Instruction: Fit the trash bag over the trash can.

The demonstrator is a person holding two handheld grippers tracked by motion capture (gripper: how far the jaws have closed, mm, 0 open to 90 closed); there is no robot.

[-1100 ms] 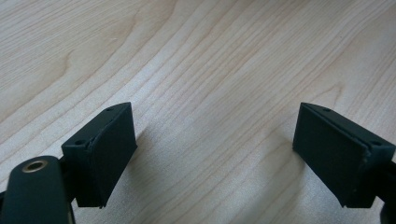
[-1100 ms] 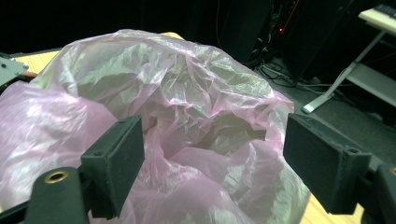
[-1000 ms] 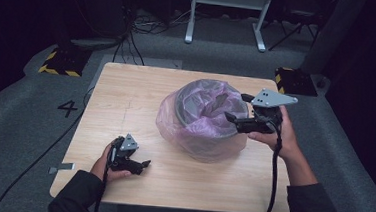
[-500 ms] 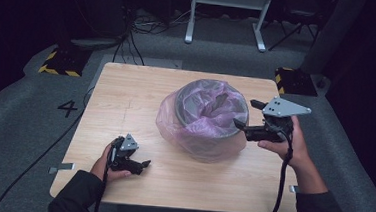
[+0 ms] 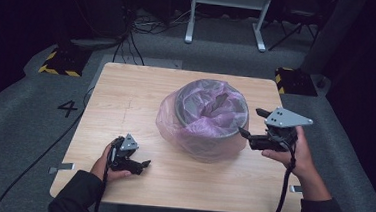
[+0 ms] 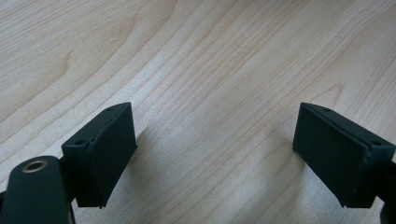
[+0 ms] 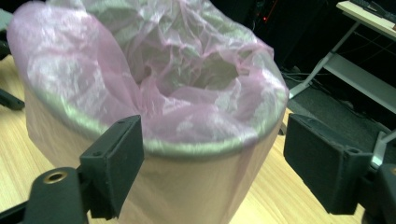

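Grey bin (image 5: 210, 118) lined with pink bag (image 5: 184, 131) stands mid-desk, nearer far edge. Right gripper (image 5: 251, 124) beside bin's right side, jaws wide, empty. Left gripper (image 5: 142, 164) rests near front-left desk edge, jaws wide, empty. Best approach: pinch loose bag film at rim, avoid shoving bin.

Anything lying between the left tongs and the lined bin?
No. In the high view, only bare wooden table lies between the left tongs and the pink-lined bin.
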